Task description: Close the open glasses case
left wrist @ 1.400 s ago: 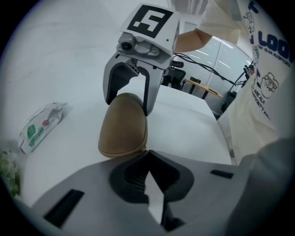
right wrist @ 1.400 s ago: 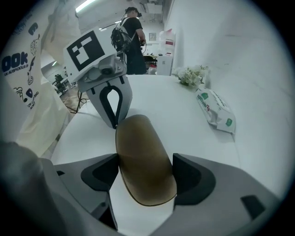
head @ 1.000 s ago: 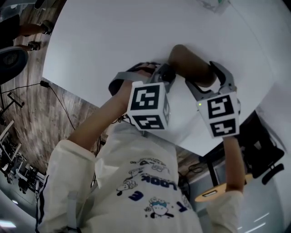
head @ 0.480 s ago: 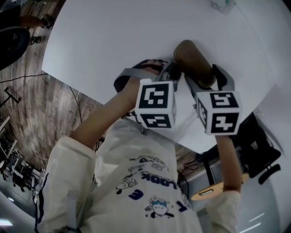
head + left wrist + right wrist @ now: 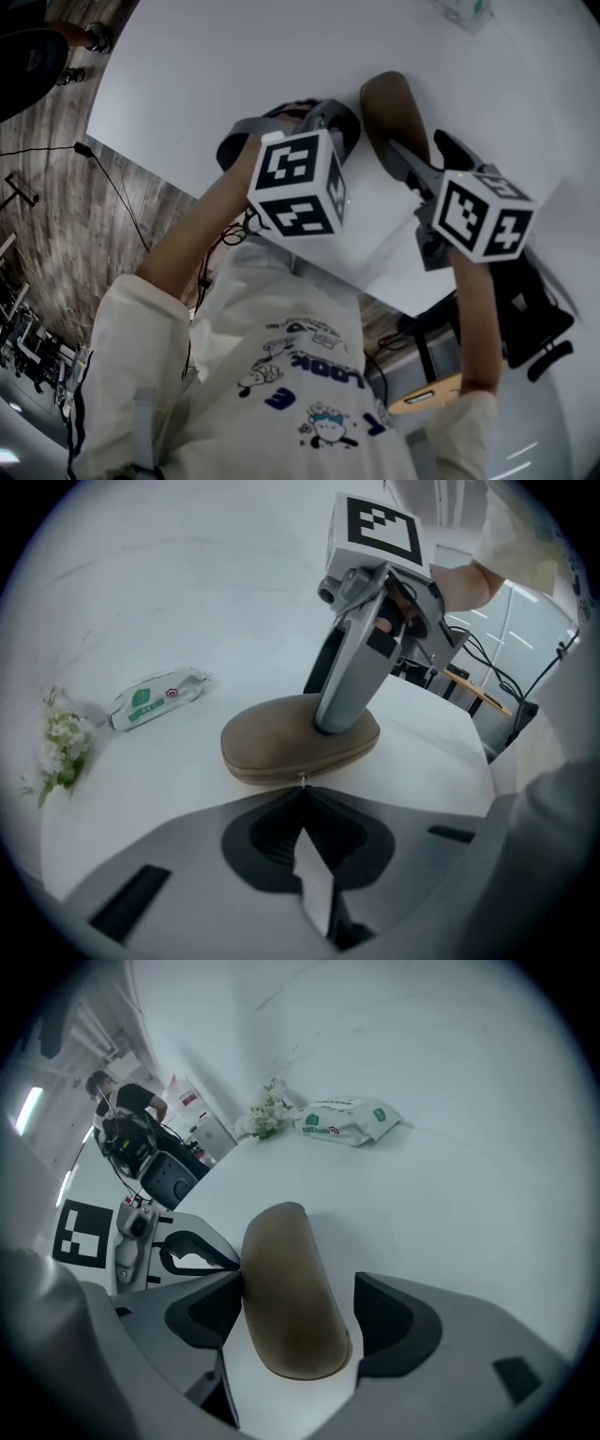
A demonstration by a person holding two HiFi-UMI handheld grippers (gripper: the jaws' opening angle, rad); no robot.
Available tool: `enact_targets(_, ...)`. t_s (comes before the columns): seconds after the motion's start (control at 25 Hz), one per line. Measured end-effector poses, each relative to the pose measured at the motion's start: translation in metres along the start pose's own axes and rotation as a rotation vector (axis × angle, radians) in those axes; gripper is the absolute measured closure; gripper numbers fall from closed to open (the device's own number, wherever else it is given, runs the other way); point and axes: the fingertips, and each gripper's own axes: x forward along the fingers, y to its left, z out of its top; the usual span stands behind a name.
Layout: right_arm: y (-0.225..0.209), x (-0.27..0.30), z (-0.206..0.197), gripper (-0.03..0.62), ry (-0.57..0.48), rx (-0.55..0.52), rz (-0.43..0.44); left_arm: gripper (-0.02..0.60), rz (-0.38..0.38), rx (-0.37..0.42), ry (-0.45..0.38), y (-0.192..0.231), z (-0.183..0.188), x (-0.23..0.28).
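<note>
The brown glasses case (image 5: 286, 744) lies flat on the white table (image 5: 234, 66), lid down on its base. The seam runs closed along the near edge with a small metal clasp at its middle, so whatever is inside is out of sight.

Left gripper (image 5: 300, 794): jaws pressed together, and their joined tips sit right at that clasp, touching or just shy of the seam.

Right gripper (image 5: 300, 1281): jaws spread, with the case lying lengthwise between them. The jaw on the left gripper's side is against the case's flank, while the other stands a little off it. From the left gripper view, a grey finger (image 5: 349, 682) of the right gripper comes down at the case's right end.

In the head view the case sits near the table's edge, and both marker cubes hover close together over it.

Farther out on the table lies a white and green wipes packet (image 5: 155, 697), and just beside it a small bunch of white flowers (image 5: 61, 747), both well apart from the case
</note>
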Motion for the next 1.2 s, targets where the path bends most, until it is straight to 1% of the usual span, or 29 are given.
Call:
enact_targets(0.12,0.011,0.01,0.008,0.243,0.003,0.085,0.047,0.58,0.045,0.018,0.006,0.02,-0.005,-0.006)
enact_targets(0.2,0.019,0.017,0.011,0.244,0.009,0.143,0.086,0.58,0.046,0.025,0.002,0.025,-0.005,-0.008)
enact_targets(0.24,0.021,0.019,0.012,0.246,0.013,0.158,0.093,0.58,0.043,0.024,0.001,0.025,-0.005,-0.008)
enact_targets(0.32,0.021,0.021,0.011,0.264,0.02,0.159,0.081,0.58,0.044,0.022,0.003,0.025,-0.005,-0.008)
enact_targets(0.44,0.02,0.021,0.011,0.266,0.026,0.151,0.073,0.58,0.054,0.028,0.008,0.026,-0.003,-0.007)
enact_targets(0.56,0.022,0.021,0.011,0.266,0.037,0.154,0.075,0.578,0.059,0.013,0.002,0.028,0.0,-0.006)
enact_targets(0.72,0.022,0.021,0.011,0.267,0.045,0.165,0.076,0.58,0.047,0.001,-0.01,0.026,0.002,-0.006)
enact_targets(0.76,0.022,0.021,0.011,0.267,0.045,0.17,0.077,0.581,0.046,0.009,-0.011,0.025,0.002,-0.007)
enact_targets(0.84,0.022,0.021,0.011,0.267,0.045,0.178,0.074,0.581,0.054,0.049,0.001,0.023,0.003,-0.008)
enact_targets(0.92,0.022,0.021,0.011,0.269,0.045,0.184,0.071,0.581,0.047,0.095,0.017,0.016,0.004,-0.009)
enact_targets(1.0,0.023,0.021,0.012,0.269,0.046,0.193,0.073,0.581,0.001,0.123,0.018,-0.002,0.006,-0.009)
enact_targets(1.12,0.024,0.021,0.014,0.269,0.044,0.219,0.081,0.581,-0.074,0.135,0.006,-0.041,0.009,-0.003)
enact_targets(1.16,0.025,0.021,0.016,0.269,0.043,0.229,0.083,0.581,-0.09,0.132,0.001,-0.055,0.011,0.001)
enact_targets(1.2,0.025,0.02,0.017,0.27,0.042,0.236,0.08,0.581,-0.089,0.119,-0.004,-0.065,0.012,0.004)
